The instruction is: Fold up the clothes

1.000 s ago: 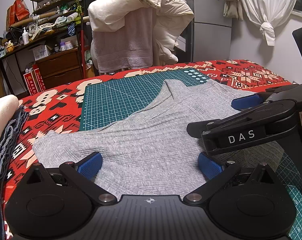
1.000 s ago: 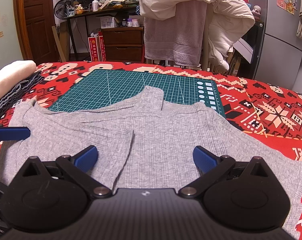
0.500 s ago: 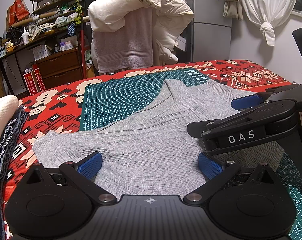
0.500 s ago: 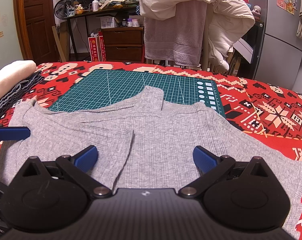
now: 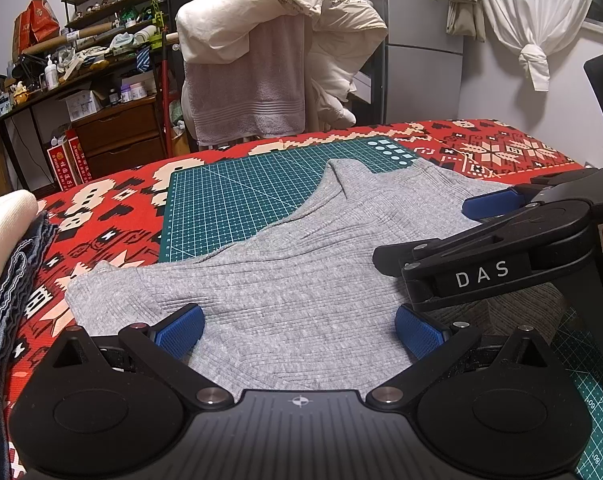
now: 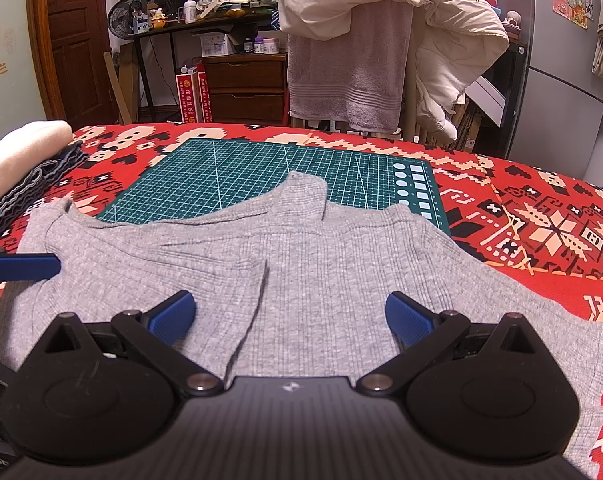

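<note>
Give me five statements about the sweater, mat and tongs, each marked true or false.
1. The grey sweater lies partly on the green cutting mat. True.
2. The left tongs are shut on the sweater. False: they are open, with the fabric lying between the blue pads.
3. The right tongs are open. True.
4. The sweater's collar points toward the camera. False: it points away, toward the towel.
5. The cloth under the mat is plain blue. False: it is a red patterned cloth.

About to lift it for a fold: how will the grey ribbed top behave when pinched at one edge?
The grey ribbed top looks thin and lies flat, one flap already folded over, so it will probably drape limply. Likely light, and it may drag across the red patterned cover.
</note>
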The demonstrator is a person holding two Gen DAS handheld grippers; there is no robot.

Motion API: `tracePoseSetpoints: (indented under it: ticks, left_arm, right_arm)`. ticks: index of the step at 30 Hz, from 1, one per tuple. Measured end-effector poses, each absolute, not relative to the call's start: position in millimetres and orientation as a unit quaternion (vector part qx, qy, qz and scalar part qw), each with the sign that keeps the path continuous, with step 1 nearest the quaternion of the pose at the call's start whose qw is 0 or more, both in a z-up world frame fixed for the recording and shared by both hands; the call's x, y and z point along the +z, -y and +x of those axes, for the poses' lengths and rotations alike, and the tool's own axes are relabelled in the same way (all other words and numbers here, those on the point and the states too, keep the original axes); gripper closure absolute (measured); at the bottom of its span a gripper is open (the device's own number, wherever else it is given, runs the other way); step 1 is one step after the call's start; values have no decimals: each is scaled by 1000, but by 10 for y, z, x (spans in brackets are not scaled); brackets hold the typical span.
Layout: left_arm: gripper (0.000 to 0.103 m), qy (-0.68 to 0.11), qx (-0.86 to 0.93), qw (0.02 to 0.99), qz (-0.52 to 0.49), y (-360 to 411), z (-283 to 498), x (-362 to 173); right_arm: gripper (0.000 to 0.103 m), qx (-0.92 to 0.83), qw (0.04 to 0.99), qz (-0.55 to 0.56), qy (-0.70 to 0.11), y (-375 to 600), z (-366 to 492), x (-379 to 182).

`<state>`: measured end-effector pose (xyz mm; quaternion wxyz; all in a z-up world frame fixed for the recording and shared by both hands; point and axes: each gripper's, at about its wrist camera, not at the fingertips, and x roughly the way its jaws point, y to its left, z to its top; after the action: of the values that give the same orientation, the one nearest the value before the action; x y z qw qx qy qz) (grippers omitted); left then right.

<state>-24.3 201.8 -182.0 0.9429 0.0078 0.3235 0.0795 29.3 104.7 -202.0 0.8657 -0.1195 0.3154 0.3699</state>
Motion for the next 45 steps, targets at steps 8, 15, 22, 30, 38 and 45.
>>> tracePoseSetpoints:
  ticks: [8,15,22,30,38,45]
  left_arm:
    - [0,-324,80,943,8,-2015,-236,-1822]
    - [0,-313,107,944,4,-1966,-286,-1787]
    - [1,-275,98,956,-42,-2032,-595,-1330]
    - [50,-271,98,950,-119,-2881,-744,-1093]
    - [92,-299,53,929,-213,-3504,-572,-1327]
    - [92,-320,44,917,-236,-3663,-521,-1540]
  right_arm:
    - [0,369,866,-120,-315,-1035,303,-2027]
    - [0,366,867,-123,-315,-1051,294,-2021]
    - [0,366,880,-76,-293,-788,275,-1706]
    - [64,355,888,-66,-284,-796,171,-1467]
    - [81,345,871,-58,-345,-1066,356,-1576]
    - [99,341,859,-70,-375,-1235,419,-1719]
